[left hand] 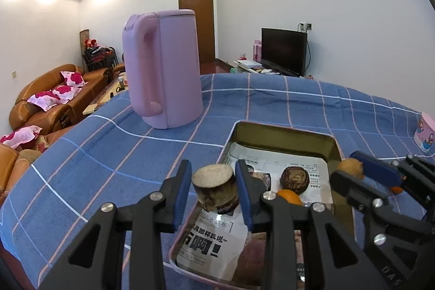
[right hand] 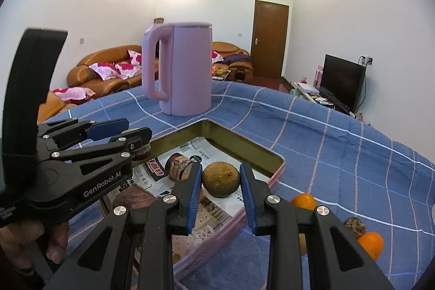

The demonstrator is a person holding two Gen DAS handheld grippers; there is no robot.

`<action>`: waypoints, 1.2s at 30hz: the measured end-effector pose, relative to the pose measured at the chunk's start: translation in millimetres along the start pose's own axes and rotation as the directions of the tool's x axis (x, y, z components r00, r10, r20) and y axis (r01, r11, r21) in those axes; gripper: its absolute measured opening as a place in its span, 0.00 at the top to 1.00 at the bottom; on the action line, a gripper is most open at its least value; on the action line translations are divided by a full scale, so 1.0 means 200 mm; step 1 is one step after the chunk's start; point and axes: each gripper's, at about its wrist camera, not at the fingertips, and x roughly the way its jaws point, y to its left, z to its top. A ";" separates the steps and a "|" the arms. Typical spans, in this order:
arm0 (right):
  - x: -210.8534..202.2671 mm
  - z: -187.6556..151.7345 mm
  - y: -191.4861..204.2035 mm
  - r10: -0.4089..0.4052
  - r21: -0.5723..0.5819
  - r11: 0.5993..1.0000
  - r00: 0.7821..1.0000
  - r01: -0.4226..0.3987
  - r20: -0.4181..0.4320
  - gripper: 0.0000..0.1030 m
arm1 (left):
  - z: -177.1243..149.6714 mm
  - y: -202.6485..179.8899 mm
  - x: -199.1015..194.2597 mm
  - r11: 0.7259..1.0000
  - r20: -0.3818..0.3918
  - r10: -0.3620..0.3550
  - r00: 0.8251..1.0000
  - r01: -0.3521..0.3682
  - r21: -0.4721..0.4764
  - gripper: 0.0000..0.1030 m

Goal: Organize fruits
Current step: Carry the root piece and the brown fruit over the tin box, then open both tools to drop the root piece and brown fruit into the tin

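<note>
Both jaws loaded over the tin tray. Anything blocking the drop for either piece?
Nothing visible. The cut stalk piece in the left gripper and the brown round fruit in the right gripper hang above the tin tray, over bare newspaper lining.

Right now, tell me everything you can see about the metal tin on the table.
The tin is a shallow rectangular tray with rounded corners, its inside walls dull gold metal and its outer rim pinkish. It lies flat and open, with no lid in view, on the blue checked cloth, in front of the pink kettle. Printed paper lines its floor. Inside sit a round brown fruit and some other produce. Both grippers hover over it, each holding a piece.
</note>
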 end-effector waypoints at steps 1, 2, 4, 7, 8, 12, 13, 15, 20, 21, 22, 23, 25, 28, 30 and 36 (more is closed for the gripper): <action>0.01 0.00 0.00 0.004 0.001 1.000 1.000 -0.004 -0.006 0.71 | 0.00 0.00 0.00 1.000 0.001 0.001 1.000 -0.001 0.003 0.66; 0.02 0.00 0.01 0.007 0.003 1.000 1.000 -0.007 -0.012 0.71 | 0.00 -0.01 -0.01 1.000 0.002 -0.002 1.000 0.002 0.005 0.66; 0.04 -0.01 0.01 0.009 0.002 1.000 1.000 -0.009 -0.028 0.70 | -0.01 -0.01 0.00 1.000 -0.004 -0.013 1.000 0.013 0.001 0.66; 0.06 -0.02 0.01 0.011 0.001 1.000 0.999 -0.011 -0.042 0.70 | -0.01 -0.01 0.00 1.000 -0.012 -0.017 1.000 0.017 -0.001 0.66; 0.06 -0.02 0.01 0.013 0.002 1.000 0.999 -0.013 -0.047 0.70 | -0.01 -0.01 0.00 1.000 -0.014 -0.018 1.000 0.018 0.001 0.66; 0.08 -0.03 0.01 0.019 0.010 1.000 0.998 -0.019 -0.065 0.70 | -0.02 -0.04 0.01 1.000 -0.021 -0.018 1.000 0.018 0.015 0.66; 0.08 -0.03 0.00 0.020 0.012 1.000 0.998 -0.020 -0.066 0.70 | -0.03 -0.05 0.01 1.000 -0.022 -0.020 1.000 0.021 0.019 0.66; 0.08 -0.03 0.00 0.022 0.012 1.000 0.997 -0.022 -0.070 0.70 | -0.03 -0.05 0.01 0.999 -0.027 -0.021 0.999 0.022 0.024 0.66; 0.09 -0.04 0.00 0.029 0.013 1.000 0.996 -0.028 -0.083 0.70 | -0.03 -0.06 0.04 0.999 -0.051 -0.020 0.999 0.021 0.027 0.66; 0.09 -0.04 0.00 0.028 0.014 1.000 0.996 -0.027 -0.085 0.70 | -0.04 -0.06 0.04 0.999 -0.056 -0.021 0.998 0.022 0.026 0.66; 0.09 -0.04 0.00 0.028 0.016 1.000 0.996 -0.027 -0.083 0.70 | -0.04 -0.06 0.05 0.999 -0.056 -0.020 0.998 0.022 0.027 0.66; 0.09 -0.04 0.00 0.031 0.018 0.999 0.996 -0.030 -0.083 0.70 | -0.04 -0.06 0.04 0.999 -0.052 -0.014 0.999 0.016 0.028 0.66; 0.09 -0.04 -0.01 0.036 0.021 0.999 0.996 -0.034 -0.087 0.67 | -0.03 -0.07 0.03 0.999 -0.046 -0.014 0.999 0.016 0.032 0.63; 0.09 -0.04 -0.01 0.032 0.022 0.999 0.996 -0.030 -0.084 0.56 | -0.03 -0.07 0.02 1.000 -0.047 -0.006 0.999 0.008 0.031 0.54; 0.08 -0.04 -0.02 0.034 0.026 0.999 0.996 -0.032 -0.080 0.55 | -0.03 -0.06 0.01 1.000 -0.046 -0.007 0.999 0.008 0.023 0.46; 0.01 -0.06 -0.04 0.008 0.024 1.000 0.998 -0.007 -0.061 0.44 | -0.02 -0.07 -0.04 1.000 -0.021 -0.018 1.000 0.018 0.010 0.32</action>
